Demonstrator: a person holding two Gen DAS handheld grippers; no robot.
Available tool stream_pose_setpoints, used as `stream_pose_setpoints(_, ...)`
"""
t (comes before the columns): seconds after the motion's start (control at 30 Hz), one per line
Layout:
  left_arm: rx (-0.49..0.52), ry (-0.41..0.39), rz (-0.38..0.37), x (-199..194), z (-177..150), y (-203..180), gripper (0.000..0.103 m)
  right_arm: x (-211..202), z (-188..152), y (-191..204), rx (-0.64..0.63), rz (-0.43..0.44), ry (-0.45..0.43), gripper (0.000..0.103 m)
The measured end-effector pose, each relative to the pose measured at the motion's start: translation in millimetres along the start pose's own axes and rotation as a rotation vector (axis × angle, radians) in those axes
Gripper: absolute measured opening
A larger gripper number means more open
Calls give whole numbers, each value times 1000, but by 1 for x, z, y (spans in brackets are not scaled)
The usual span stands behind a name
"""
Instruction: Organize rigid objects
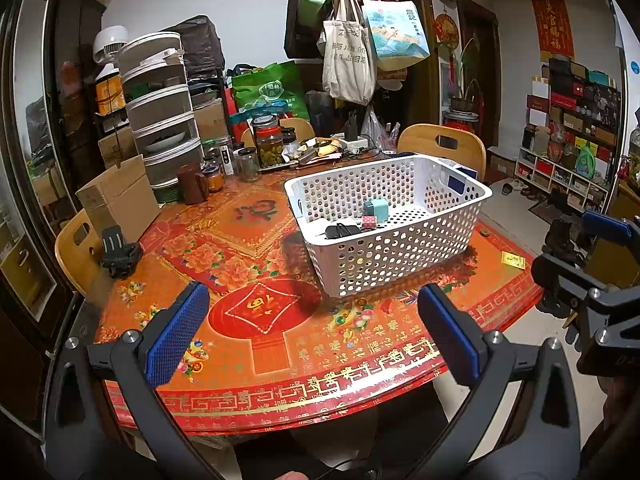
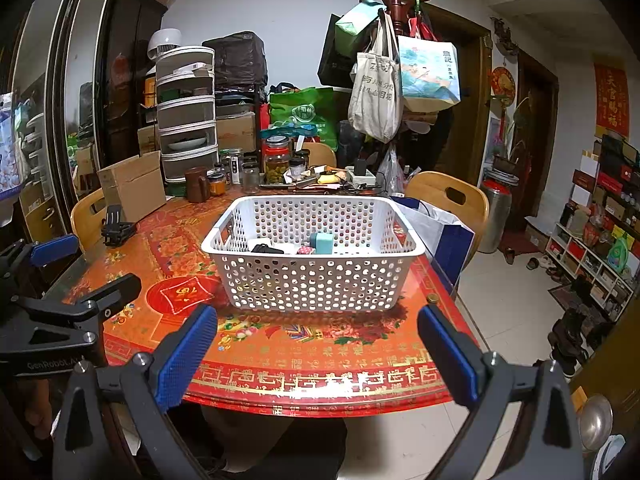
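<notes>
A white perforated basket (image 1: 400, 256) stands on the red patterned table (image 1: 280, 336); it also shows in the right wrist view (image 2: 320, 276). Inside lie a teal box (image 1: 375, 210), a small red patterned cube (image 1: 368, 222) and a black charger with cable (image 1: 340, 231); the teal box (image 2: 323, 242) and the black item (image 2: 267, 248) show in the right wrist view too. My left gripper (image 1: 312, 332) is open and empty above the table's near edge. My right gripper (image 2: 318, 354) is open and empty, in front of the basket.
A black clip-like stand (image 1: 118, 252) lies at the table's left. A cardboard box (image 1: 120, 200), a brown mug (image 1: 192, 184), jars (image 1: 268, 140) and clutter fill the far side. Wooden chairs (image 1: 444, 148) ring the table. A yellow card (image 1: 513, 259) lies at the right edge.
</notes>
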State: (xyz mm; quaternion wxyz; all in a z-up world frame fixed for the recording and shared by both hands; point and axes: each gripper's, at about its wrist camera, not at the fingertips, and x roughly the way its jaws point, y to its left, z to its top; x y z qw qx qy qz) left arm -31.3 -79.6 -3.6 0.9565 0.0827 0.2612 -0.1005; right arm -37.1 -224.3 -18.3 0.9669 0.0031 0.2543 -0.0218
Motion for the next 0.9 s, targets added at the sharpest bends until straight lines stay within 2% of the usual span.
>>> stream_pose_setpoints(0.9, 49, -7, 6, -4, -15, 1, 103, 1, -2, 5, -9, 6, 3, 100)
